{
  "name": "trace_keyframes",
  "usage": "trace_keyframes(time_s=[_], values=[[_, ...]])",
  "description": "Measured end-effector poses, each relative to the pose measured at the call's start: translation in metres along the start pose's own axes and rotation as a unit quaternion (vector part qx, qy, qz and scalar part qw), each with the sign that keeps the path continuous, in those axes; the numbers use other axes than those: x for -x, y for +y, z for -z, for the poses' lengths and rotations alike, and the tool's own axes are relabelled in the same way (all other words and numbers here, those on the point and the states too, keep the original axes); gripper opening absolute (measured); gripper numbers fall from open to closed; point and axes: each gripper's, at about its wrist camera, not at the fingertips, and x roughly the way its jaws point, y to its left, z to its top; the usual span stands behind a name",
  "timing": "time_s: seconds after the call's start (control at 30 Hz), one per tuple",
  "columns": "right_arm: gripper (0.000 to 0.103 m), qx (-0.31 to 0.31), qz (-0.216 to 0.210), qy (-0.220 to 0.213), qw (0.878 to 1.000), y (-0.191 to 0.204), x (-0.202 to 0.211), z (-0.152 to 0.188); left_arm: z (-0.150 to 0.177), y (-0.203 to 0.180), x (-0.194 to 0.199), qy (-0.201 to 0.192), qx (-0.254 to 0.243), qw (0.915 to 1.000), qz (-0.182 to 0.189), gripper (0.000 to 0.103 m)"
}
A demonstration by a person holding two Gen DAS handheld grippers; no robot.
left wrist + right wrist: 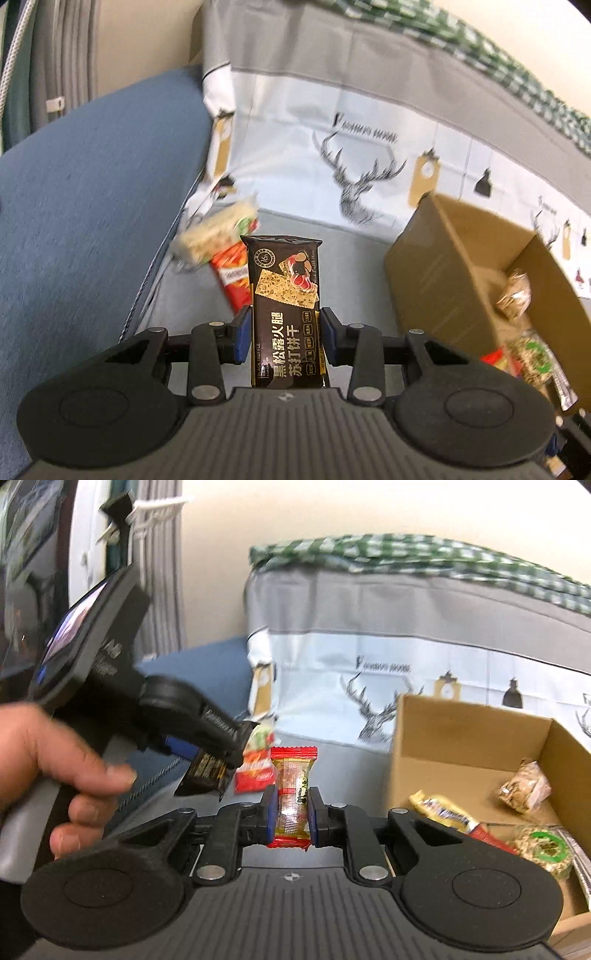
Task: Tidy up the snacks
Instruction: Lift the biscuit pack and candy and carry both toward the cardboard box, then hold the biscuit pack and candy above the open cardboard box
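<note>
A: Looking lower right in both views, what's there?
B: My cardboard box, snacks inside.
A: And your hand-held grippers?
B: My left hand-held gripper pinches a black cracker packet at centre frame; my right hand-held gripper clamps a red-ended candy bar, centre.

cardboard box right of loose snack packets, several snacks inside, cushion left
</note>
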Motion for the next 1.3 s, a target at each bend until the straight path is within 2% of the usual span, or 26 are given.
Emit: trace_keyframes(time_s=[0.17, 0.37, 0.47, 0.57, 0.7, 1.3], values=[[0.017, -0.022, 0.02, -0.024, 0.999, -0.021, 0.003, -0.012, -0.001, -0.008, 0.008, -0.028, -0.003, 0.9995, 0.015, 0.042], [0.017, -0.05, 0.044, -0.053, 0.996, -0.064, 0.017, -0.063, -0.003, -0.017, 0.013, -0.042, -0.002, 0.9985, 0.034, 0.042], [0.017, -0.055, 0.058, -0.067, 0.994, -0.085, 0.022, -0.077, -0.004, -0.021, 0.015, -0.046, -0.001, 0.9982, 0.038, 0.042], [0.017, -0.065, 0.079, -0.067, 0.992, -0.106, 0.022, -0.068, -0.005, -0.025, 0.017, -0.049, 0.004, 0.9977, 0.046, 0.042], [0.017, -0.092, 0.085, -0.032, 0.992, -0.13, 0.023, -0.053, -0.006, -0.034, 0.015, -0.049, 0.005, 0.997, 0.06, 0.042], [0.017, -0.097, 0.134, -0.035, 0.986, -0.169, 0.05, -0.044, -0.001, -0.086, 0.029, -0.104, -0.028, 0.9852, 0.133, 0.042]])
